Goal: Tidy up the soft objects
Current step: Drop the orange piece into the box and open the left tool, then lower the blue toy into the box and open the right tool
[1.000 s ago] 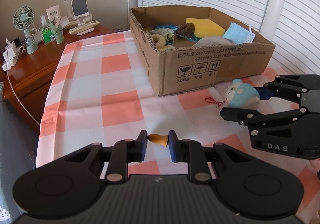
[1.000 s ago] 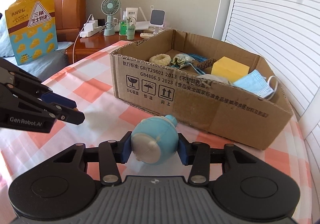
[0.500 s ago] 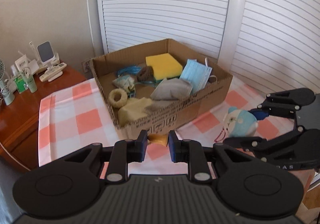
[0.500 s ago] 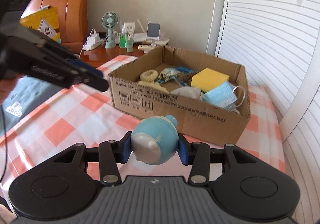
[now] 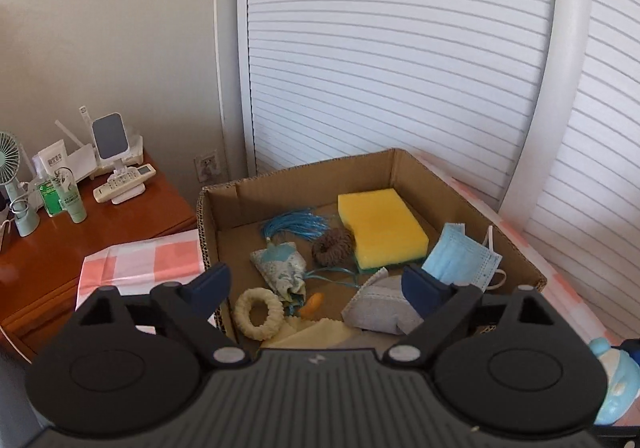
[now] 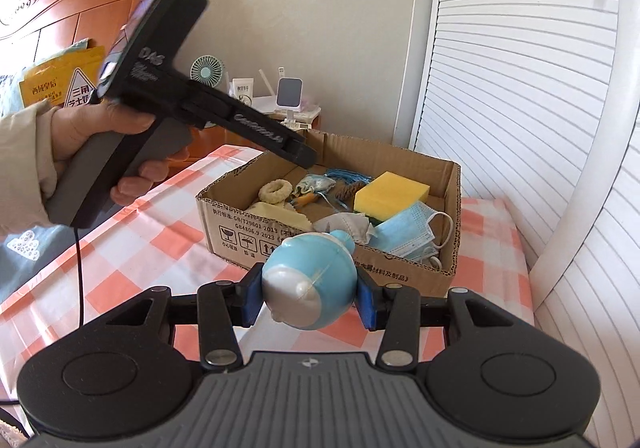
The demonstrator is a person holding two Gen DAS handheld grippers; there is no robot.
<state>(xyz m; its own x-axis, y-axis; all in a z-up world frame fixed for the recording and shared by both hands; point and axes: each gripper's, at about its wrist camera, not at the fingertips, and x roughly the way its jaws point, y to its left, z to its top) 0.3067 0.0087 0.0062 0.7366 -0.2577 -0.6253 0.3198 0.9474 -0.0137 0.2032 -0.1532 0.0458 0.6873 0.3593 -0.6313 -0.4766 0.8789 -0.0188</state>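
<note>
My left gripper (image 5: 316, 284) is open and empty above the near side of the cardboard box (image 5: 516, 248). A small orange soft piece (image 5: 313, 302) lies on the box floor below it, beside a cream ring (image 5: 259, 312), a patterned pouch (image 5: 280, 268) and a grey mask (image 5: 380, 306). My right gripper (image 6: 308, 298) is shut on a blue and white soft toy (image 6: 310, 280) and holds it in the air short of the box (image 6: 320, 244). The toy also shows at the right edge of the left wrist view (image 5: 612, 380). The left gripper (image 6: 298, 153) hangs over the box's left end.
The box also holds a yellow sponge (image 5: 380, 228), a blue mask (image 5: 460, 260), a brown scrunchie (image 5: 333, 246) and a blue tassel (image 5: 296, 226). It stands on a pink checked tablecloth (image 6: 132, 244). A wooden nightstand (image 5: 104, 228) with a fan and bottles is at the left.
My left gripper rose over the box and opened; the orange piece left it and now lies in the box. My right gripper lifted higher with the toy.
</note>
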